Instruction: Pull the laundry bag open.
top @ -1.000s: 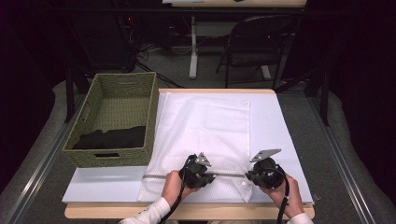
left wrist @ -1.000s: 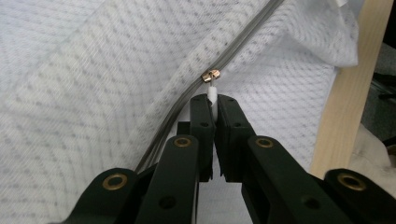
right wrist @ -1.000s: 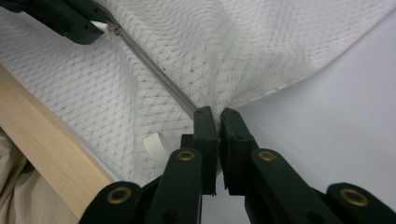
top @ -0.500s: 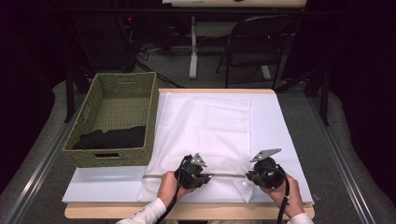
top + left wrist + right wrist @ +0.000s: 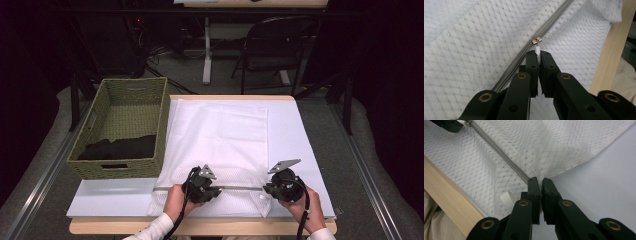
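White mesh laundry bag [image 5: 220, 145] lies at lower centre of the high view. The left gripper [image 5: 202, 186], jaws pinched on the zipper pull [image 5: 537, 51], has slid leftward along the zipper [image 5: 240, 188]; the right gripper [image 5: 282, 185] clamps the bag's corner, keeping the track taut.

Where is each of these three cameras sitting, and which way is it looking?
High view: above the person's side, looking forward and down on the table; forearms and both hands show.
Left gripper view: rides the left gripper, looking along its jaws at the zipper pull.
Right gripper view: rides the right gripper, looking along its jaws at the bag's corner.
All share the white mesh bag.
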Demonstrator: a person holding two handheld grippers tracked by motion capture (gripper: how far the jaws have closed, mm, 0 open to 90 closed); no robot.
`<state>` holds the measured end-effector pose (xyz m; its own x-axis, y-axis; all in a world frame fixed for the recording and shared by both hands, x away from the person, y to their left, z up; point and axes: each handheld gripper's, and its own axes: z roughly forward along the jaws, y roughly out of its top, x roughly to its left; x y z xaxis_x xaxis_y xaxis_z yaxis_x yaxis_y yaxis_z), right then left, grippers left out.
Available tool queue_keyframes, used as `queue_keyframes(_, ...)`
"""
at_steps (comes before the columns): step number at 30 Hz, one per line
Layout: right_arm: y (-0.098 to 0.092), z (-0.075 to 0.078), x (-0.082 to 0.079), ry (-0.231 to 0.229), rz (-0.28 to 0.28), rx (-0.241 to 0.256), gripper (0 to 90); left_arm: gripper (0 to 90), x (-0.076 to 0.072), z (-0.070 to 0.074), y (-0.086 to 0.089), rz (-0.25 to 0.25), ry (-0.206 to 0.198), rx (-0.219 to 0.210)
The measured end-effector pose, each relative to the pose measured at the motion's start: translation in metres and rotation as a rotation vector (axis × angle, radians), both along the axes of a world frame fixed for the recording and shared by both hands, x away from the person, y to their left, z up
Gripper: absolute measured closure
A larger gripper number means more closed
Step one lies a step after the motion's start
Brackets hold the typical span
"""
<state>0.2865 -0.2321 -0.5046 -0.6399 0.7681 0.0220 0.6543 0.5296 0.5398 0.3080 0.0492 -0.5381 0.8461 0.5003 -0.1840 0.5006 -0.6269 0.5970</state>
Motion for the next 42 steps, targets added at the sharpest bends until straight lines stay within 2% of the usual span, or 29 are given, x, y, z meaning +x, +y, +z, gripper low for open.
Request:
queue_keyframes(23,-0.001,-0.001,0.001,-0.001,-0.004,-0.006,86.7,86.1,-0.003,0.001,0.015,0.023,0.002,0.000)
queue_keyframes(25,-0.001,-0.001,0.001,0.003,-0.005,-0.004,86.7,86.1,-0.004,0.001,0.017,0.021,0.000,0.011)
queue_keyframes(26,-0.001,-0.001,0.001,0.003,-0.006,-0.005,86.7,86.1,-0.004,0.000,0.018,0.030,0.005,-0.002)
queue_keyframes(30,-0.001,-0.001,0.001,0.002,-0.002,-0.006,86.7,86.1,-0.006,0.001,0.021,0.028,0.004,0.000)
queue_keyframes(31,-0.001,-0.002,0.001,0.002,-0.001,0.001,86.7,86.1,-0.007,0.002,0.022,0.026,-0.003,0.017)
queue_keyframes(34,-0.001,-0.001,0.001,0.004,-0.006,-0.010,86.7,86.1,-0.008,0.002,0.026,0.033,0.000,0.009)
queue_keyframes(35,-0.001,-0.002,0.001,0.001,-0.004,-0.014,86.7,86.1,-0.009,0.002,0.030,0.029,-0.006,0.023)
queue_keyframes(36,-0.001,-0.001,0.001,0.002,-0.004,-0.010,86.7,86.1,-0.009,0.002,0.031,0.044,-0.005,0.018)
queue_keyframes(37,-0.001,-0.001,0.001,0.005,-0.004,0.001,86.7,86.1,-0.009,0.002,0.032,0.038,0.006,0.008)
queue_keyframes(39,0.000,-0.001,0.000,0.003,0.005,-0.004,86.7,86.1,-0.010,0.003,0.033,0.031,0.000,0.019)
queue_keyframes(42,0.001,-0.001,0.000,-0.001,0.010,-0.007,86.7,86.2,-0.010,0.002,0.033,0.033,0.000,0.016)
